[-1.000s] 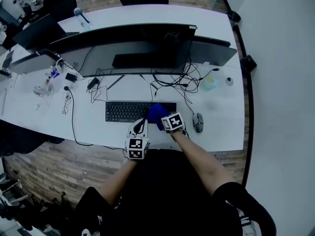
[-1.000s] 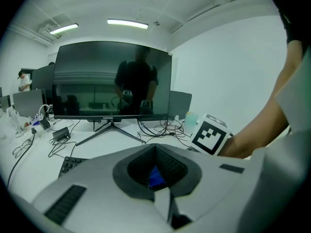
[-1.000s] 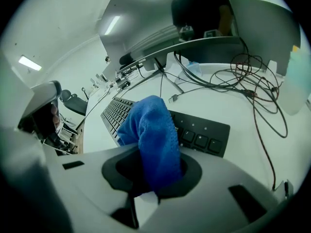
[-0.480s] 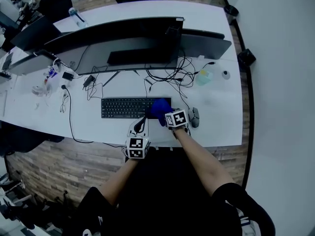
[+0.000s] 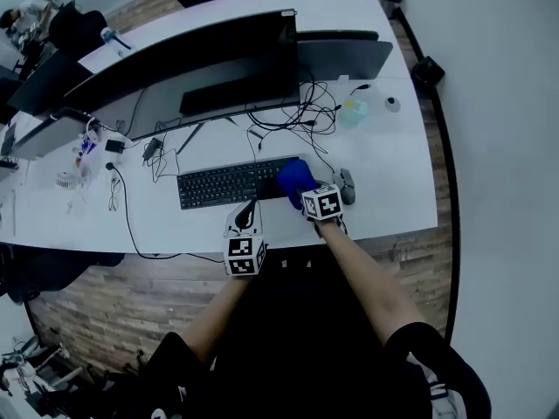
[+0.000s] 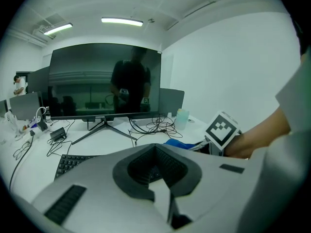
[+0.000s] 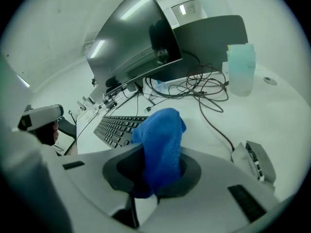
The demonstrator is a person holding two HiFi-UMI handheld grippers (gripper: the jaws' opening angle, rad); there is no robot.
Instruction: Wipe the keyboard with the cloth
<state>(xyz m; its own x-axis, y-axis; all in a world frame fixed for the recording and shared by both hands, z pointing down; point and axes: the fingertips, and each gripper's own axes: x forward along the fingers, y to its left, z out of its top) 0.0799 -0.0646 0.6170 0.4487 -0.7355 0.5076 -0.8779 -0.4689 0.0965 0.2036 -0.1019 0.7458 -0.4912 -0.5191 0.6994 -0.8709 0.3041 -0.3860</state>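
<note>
Blue cloth (image 5: 295, 178), black keyboard (image 5: 223, 184), white desk (image 5: 384, 190), grey mouse (image 5: 347, 184), dark monitor (image 5: 218, 68), brown wood-plank floor (image 5: 105, 295)

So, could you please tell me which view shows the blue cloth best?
The right gripper view: the cloth fills the centre, clamped in the right gripper. The head view shows the cloth as a small patch at the right end of the keyboard; the left gripper view, just a sliver.

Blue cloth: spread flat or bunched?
Bunched: the cloth is a crumpled wad clamped in the right gripper, at the keyboard's right end.
</note>
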